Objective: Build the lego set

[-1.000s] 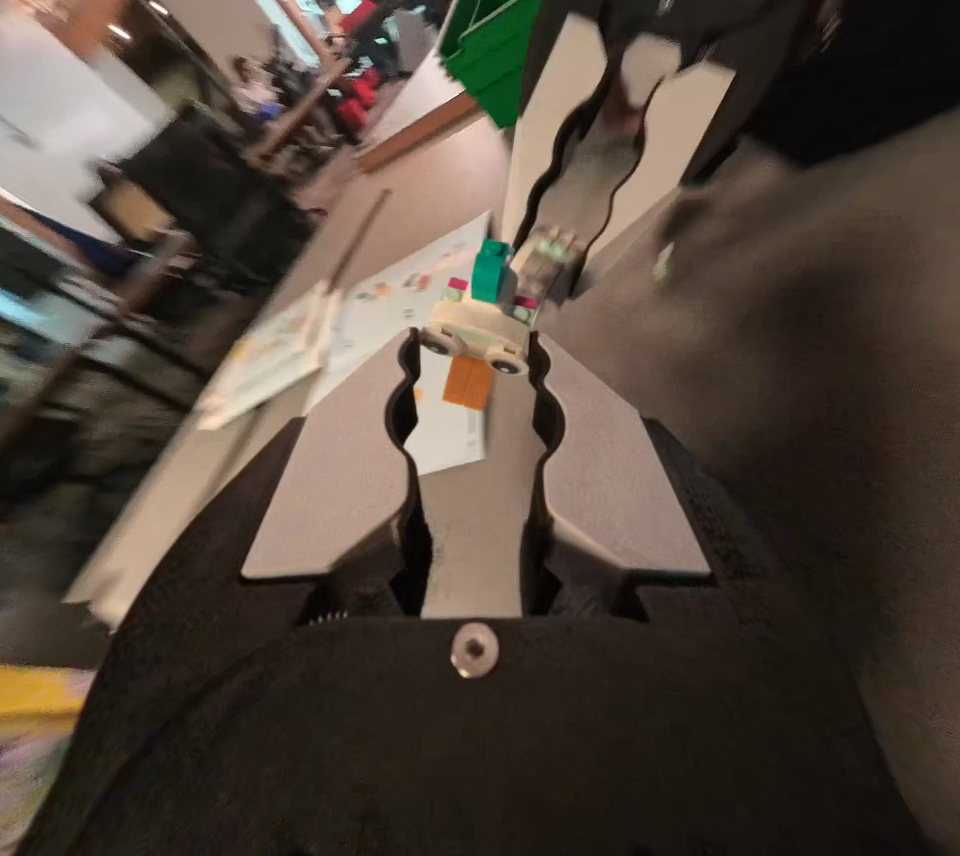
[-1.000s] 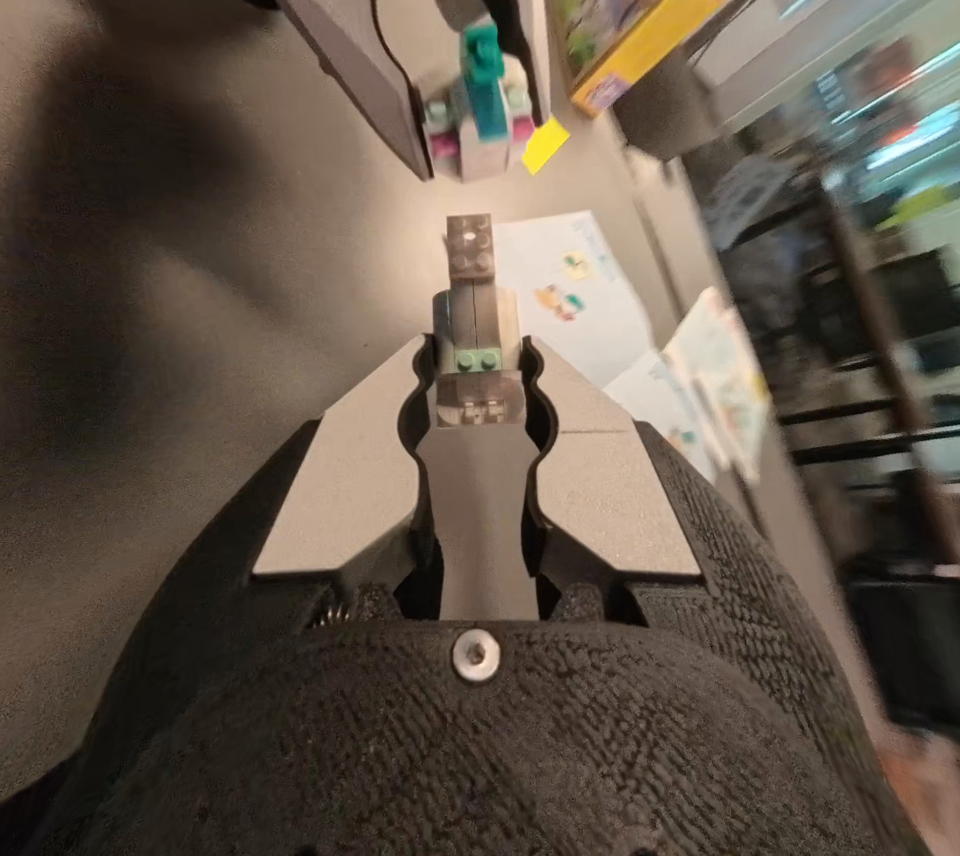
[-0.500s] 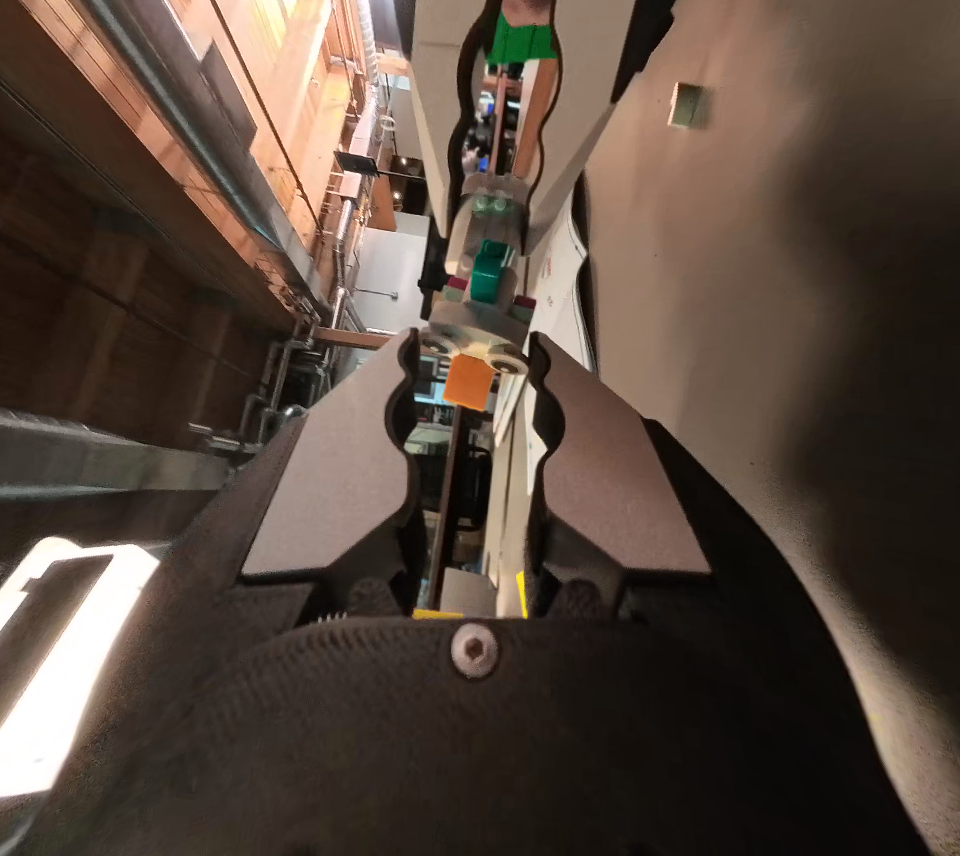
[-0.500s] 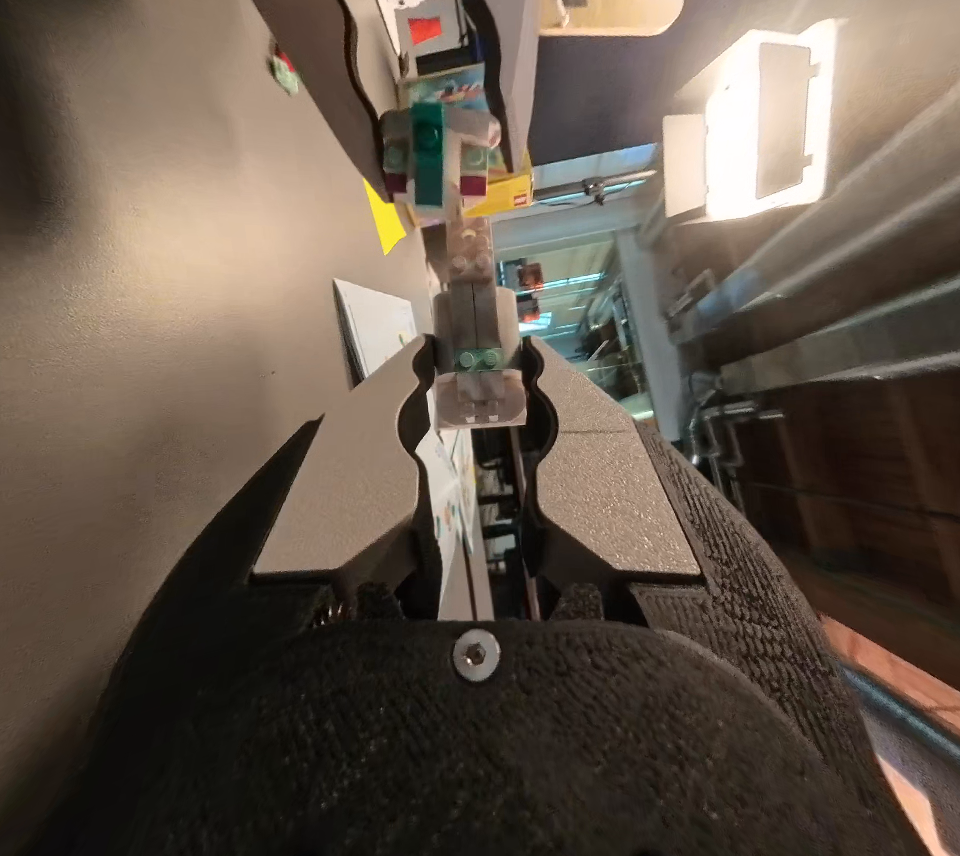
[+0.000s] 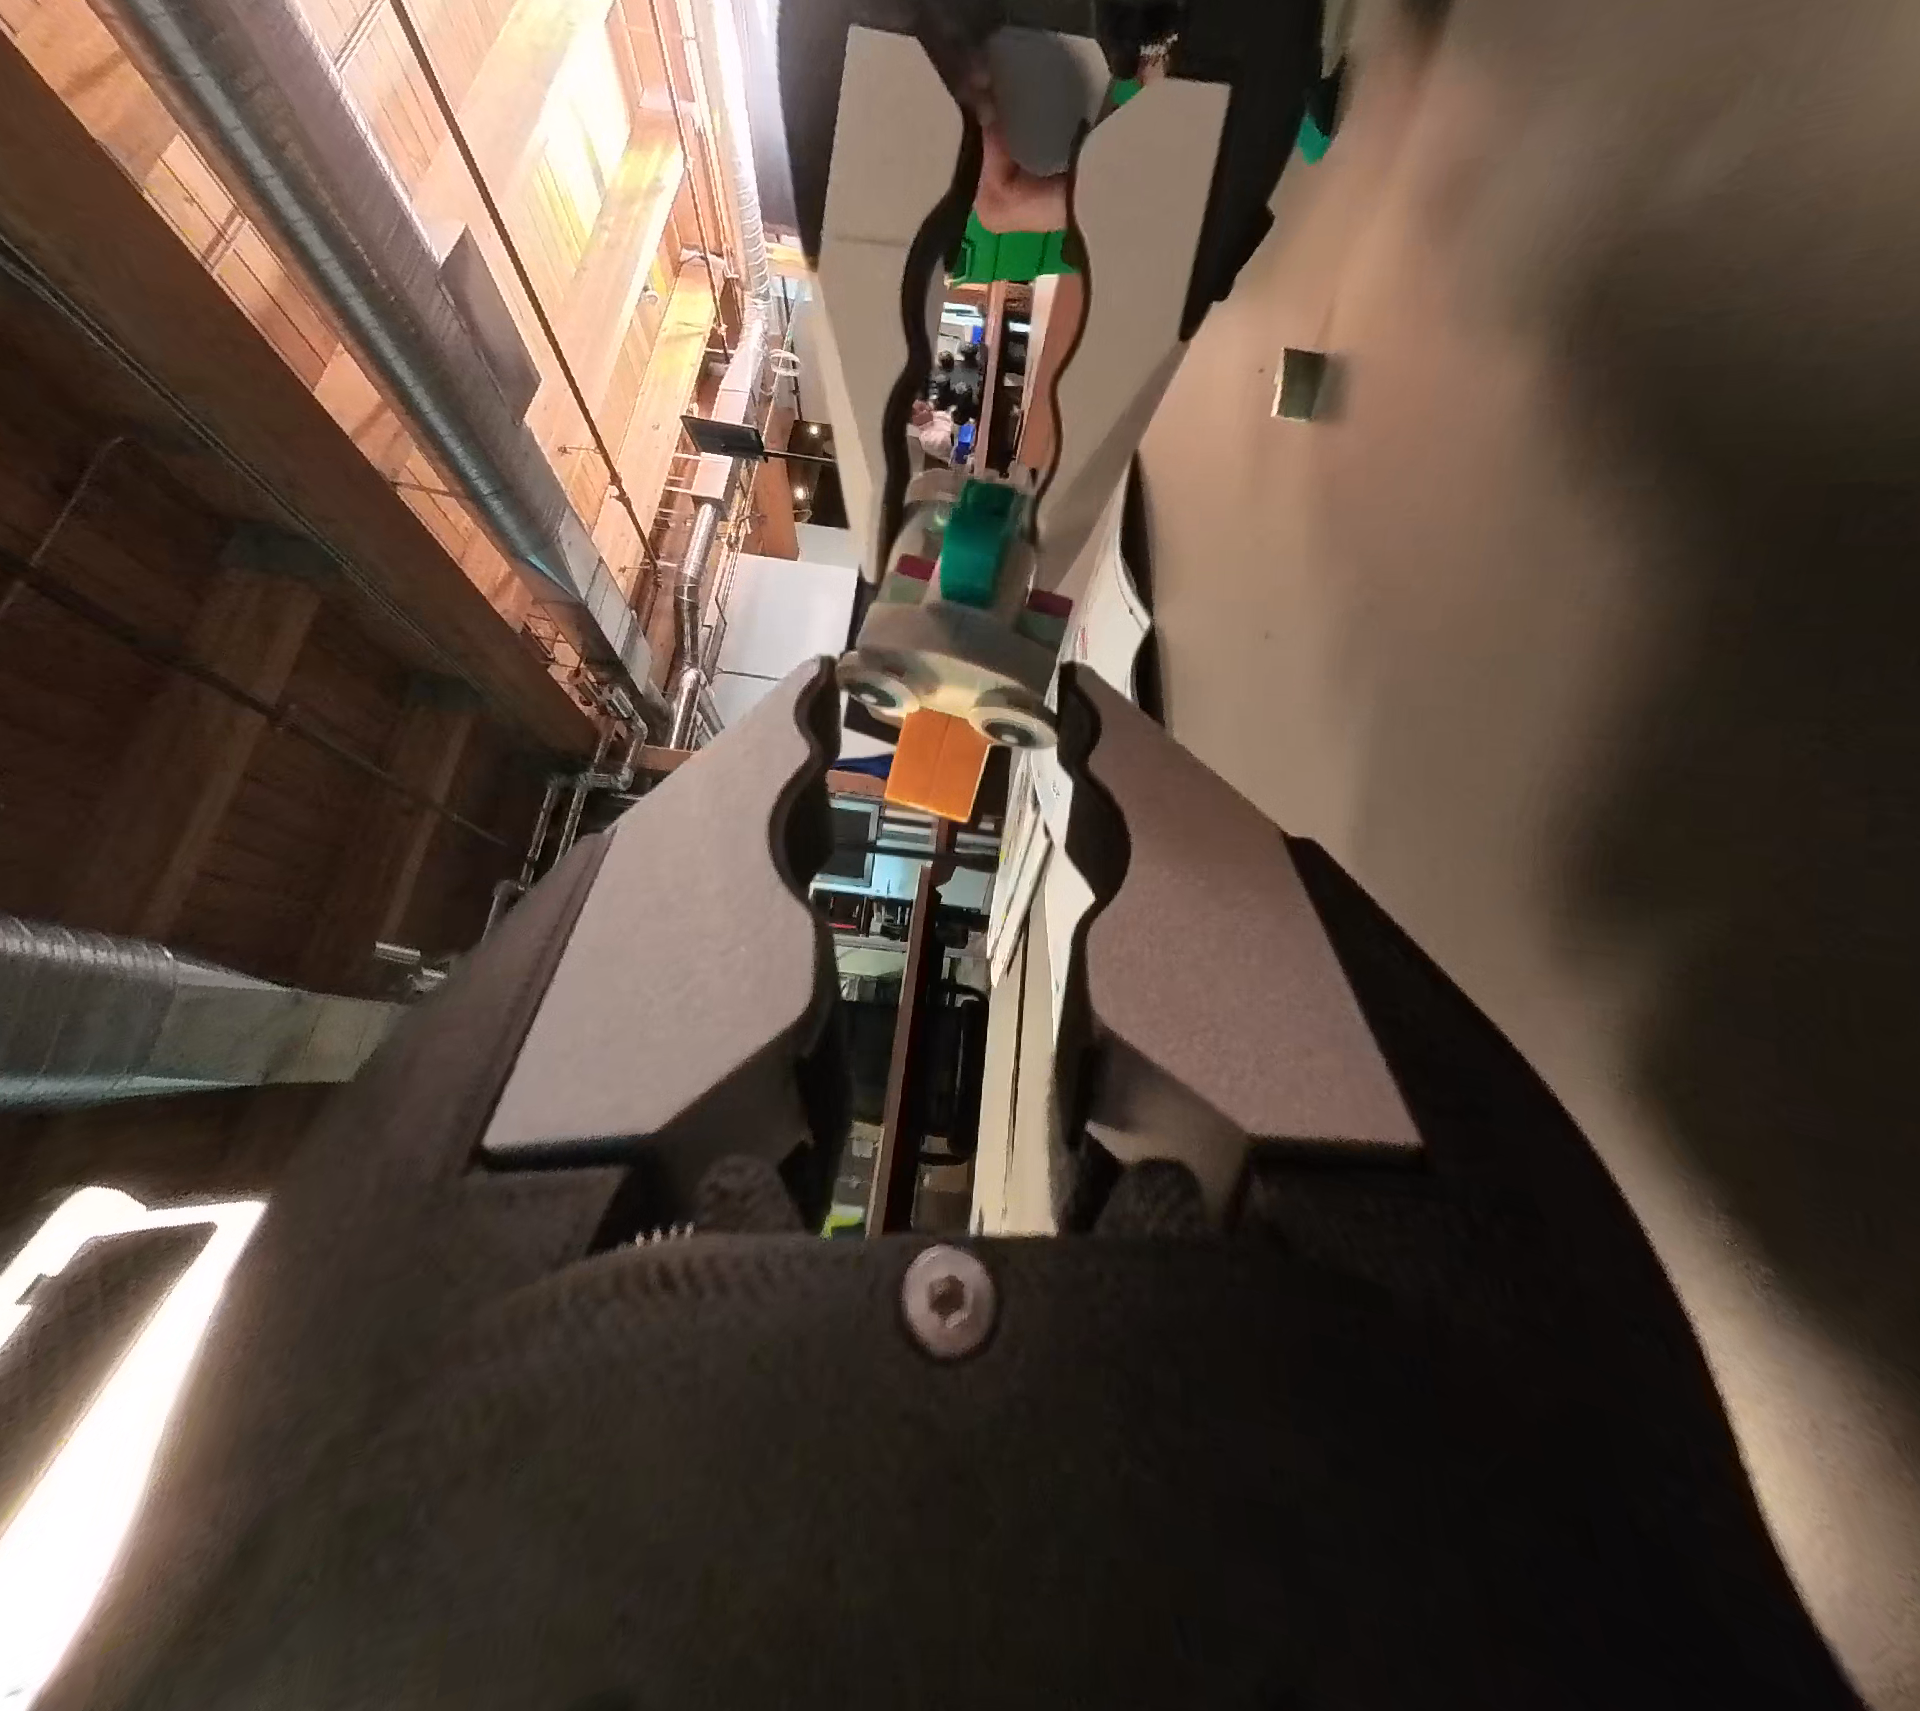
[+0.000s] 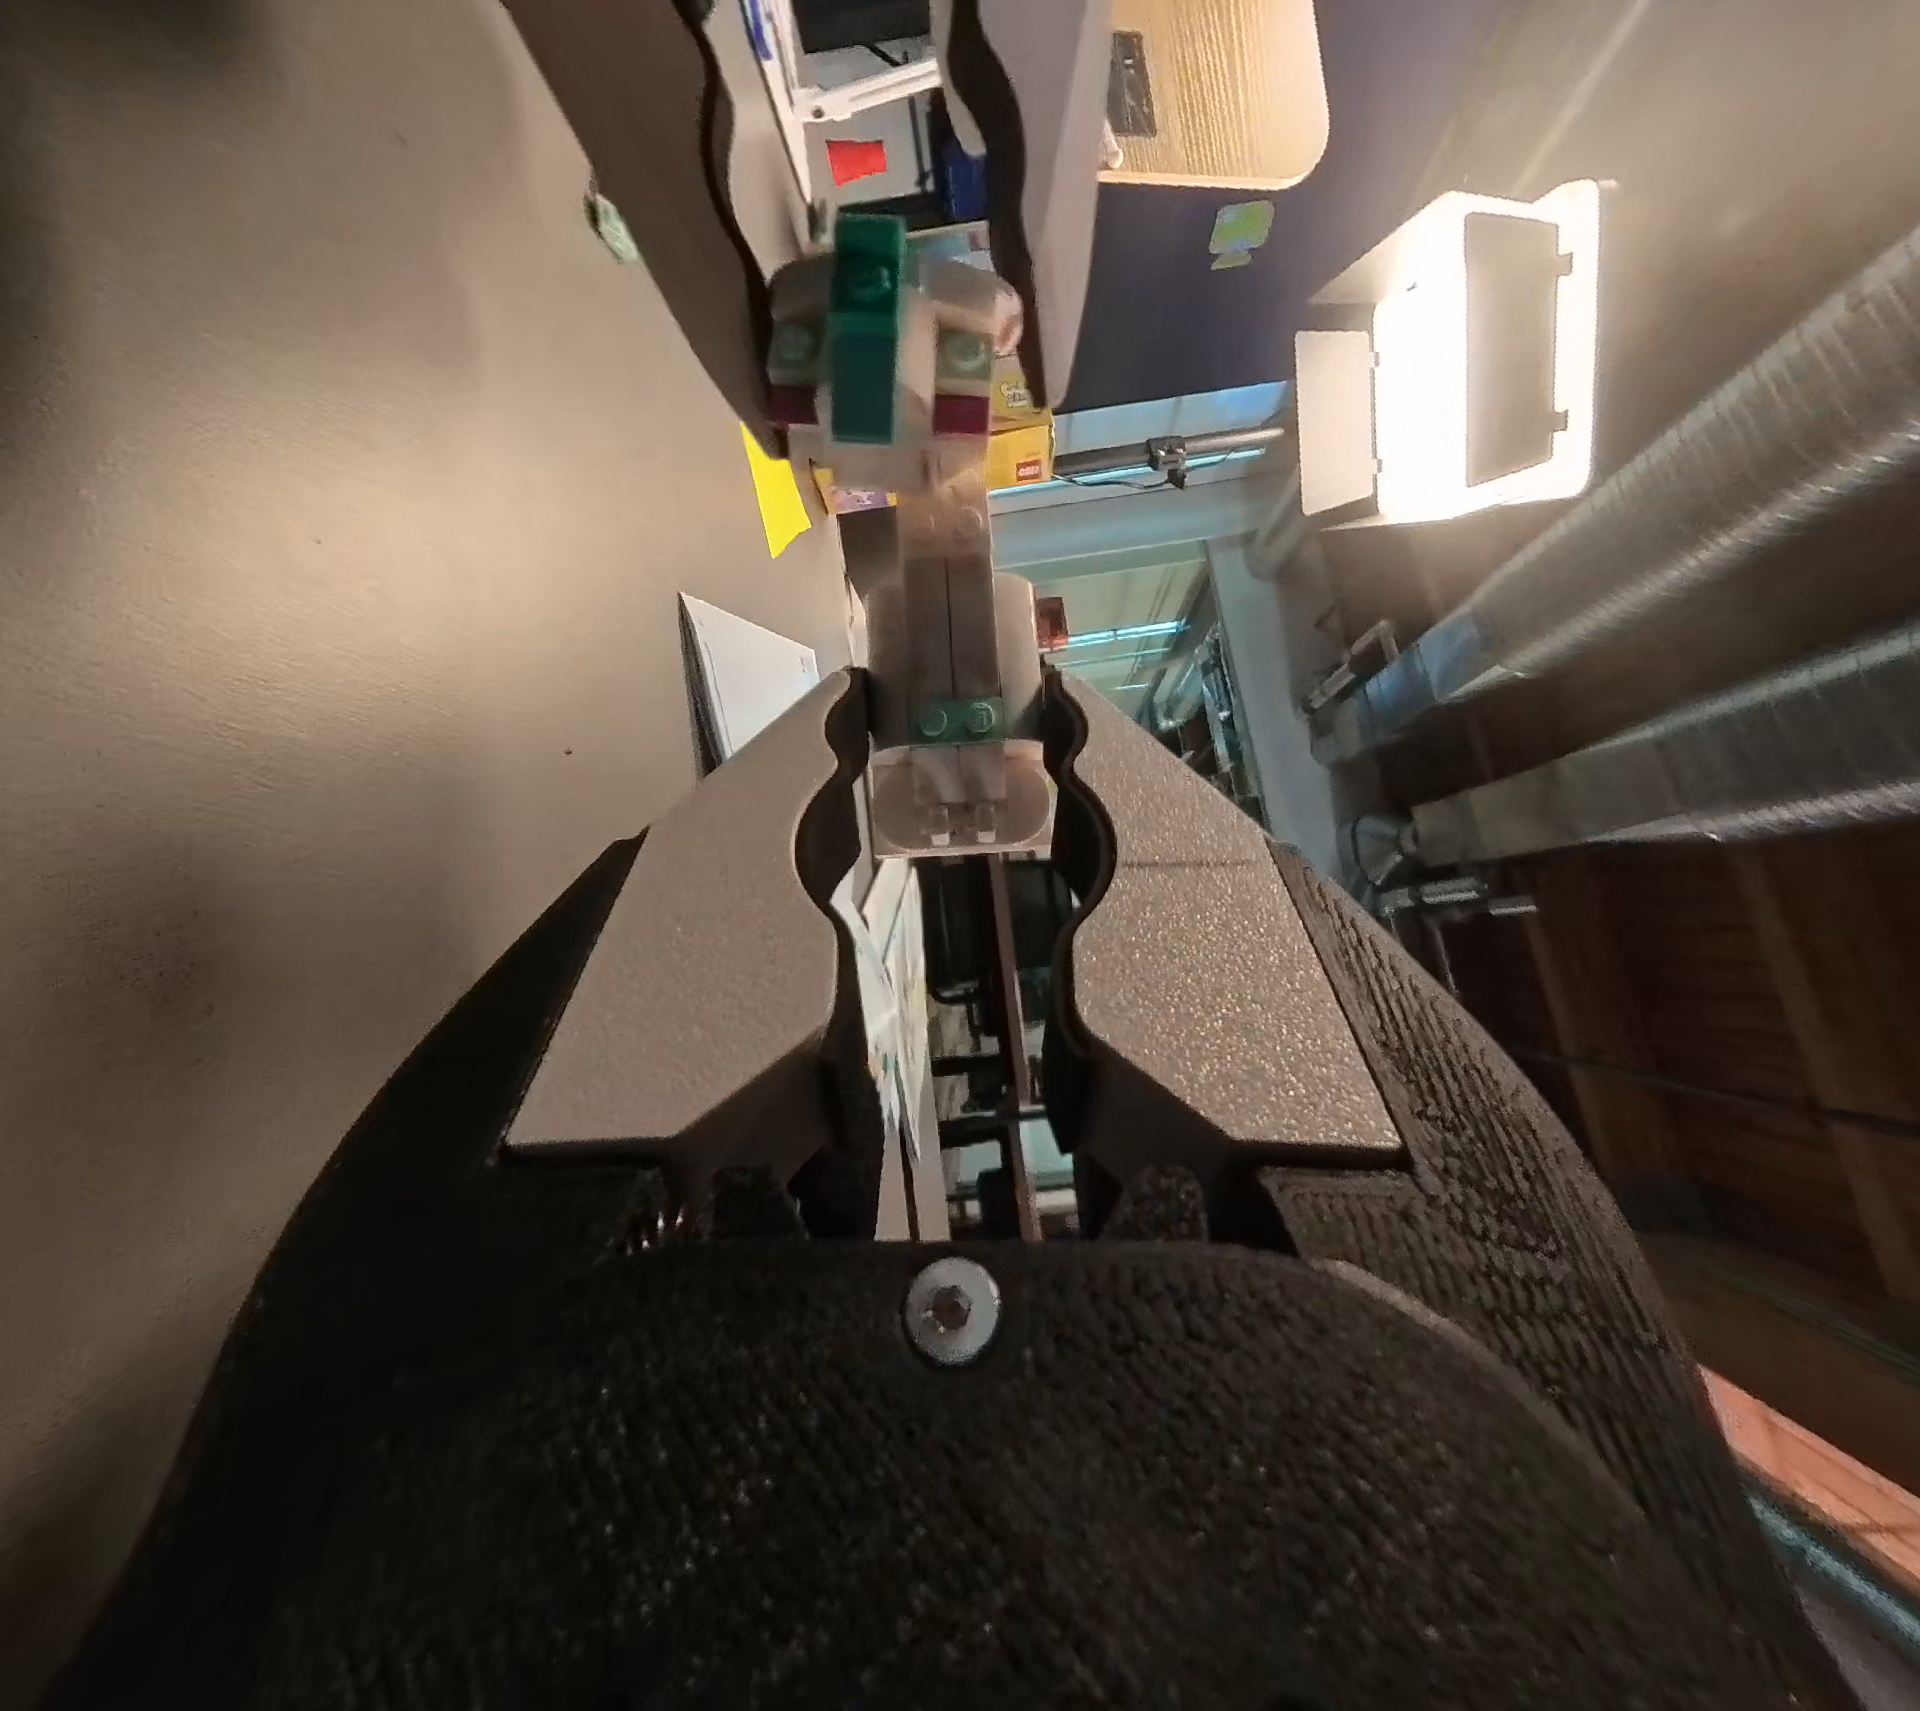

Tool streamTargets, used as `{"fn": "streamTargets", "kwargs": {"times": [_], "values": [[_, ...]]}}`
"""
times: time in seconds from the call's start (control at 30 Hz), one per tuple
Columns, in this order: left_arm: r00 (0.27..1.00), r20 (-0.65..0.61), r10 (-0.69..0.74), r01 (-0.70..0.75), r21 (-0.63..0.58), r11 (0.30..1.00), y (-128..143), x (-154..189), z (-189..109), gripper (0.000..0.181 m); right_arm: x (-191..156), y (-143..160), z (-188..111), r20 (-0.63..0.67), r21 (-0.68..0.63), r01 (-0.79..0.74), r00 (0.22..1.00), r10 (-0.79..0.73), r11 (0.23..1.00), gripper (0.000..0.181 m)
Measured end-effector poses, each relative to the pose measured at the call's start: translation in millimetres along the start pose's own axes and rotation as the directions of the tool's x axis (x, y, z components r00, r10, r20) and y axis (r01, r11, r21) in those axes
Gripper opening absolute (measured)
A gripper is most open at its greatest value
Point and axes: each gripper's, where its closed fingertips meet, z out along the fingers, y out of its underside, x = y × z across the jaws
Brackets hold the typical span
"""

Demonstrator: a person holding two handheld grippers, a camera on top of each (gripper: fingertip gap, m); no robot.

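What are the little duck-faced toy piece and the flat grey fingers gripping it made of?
The duck-faced piece looks like glossy moulded plastic: smooth faces, crisp edges, studs. The left gripper has fingers that appear matte with a fine grain, possibly printed plastic; the pictures cannot settle it.

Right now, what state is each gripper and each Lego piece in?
left gripper: shut on the white head piece, held in the air.
white head piece: orange beak and eyes face the left wrist camera, teal brick on top.
right gripper: shut on the grey body piece.
grey body piece: its studded end meets the white head piece.
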Motion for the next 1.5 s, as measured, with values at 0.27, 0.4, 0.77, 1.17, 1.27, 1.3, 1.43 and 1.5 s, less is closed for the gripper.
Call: {"fn": "streamTargets", "kwargs": {"times": [0.27,0.4,0.77,1.17,1.27,1.3,1.43,1.5], "values": [[0.998,0.012,-0.061,0.06,0.014,0.998,0,-6,0,0.041,4,-6,-2,-0.014,0.029,-0.012,1.0,0.012,1.0,0.031],[0.996,0.019,-0.091,0.091,0.023,0.996,-2,-9,0,0.04,1,-6,-2,-0.004,0.028,0.002,1.0,-0.002,1.0,0.031],[0.993,-0.031,-0.118,0.118,0.018,0.993,0,-2,1,0.041,-7,-6,-2,0.047,0.027,0.01,0.999,-0.011,1.0,0.031],[0.933,-0.023,-0.358,0.355,-0.095,0.93,41,-15,-2,0.041,-56,15,6,0.342,-0.074,0.208,0.924,-0.171,0.975,0.032],[0.918,-0.011,-0.395,0.392,-0.1,0.914,46,-19,-3,0.041,-57,15,7,0.371,-0.044,0.312,0.887,-0.275,0.949,0.032],[0.915,-0.012,-0.403,0.399,-0.102,0.911,46,-19,-4,0.041,-58,16,6,0.392,-0.037,0.328,0.874,-0.288,0.944,0.032],[0.914,-0.018,-0.406,0.403,-0.097,0.91,45,-20,-4,0.041,-59,18,0,0.474,0.024,0.382,0.809,-0.347,0.924,0.033],[0.914,-0.024,-0.404,0.401,-0.092,0.912,43,-19,-4,0.041,-60,19,-3,0.512,0.048,0.398,0.778,-0.365,0.916,0.034]]}}
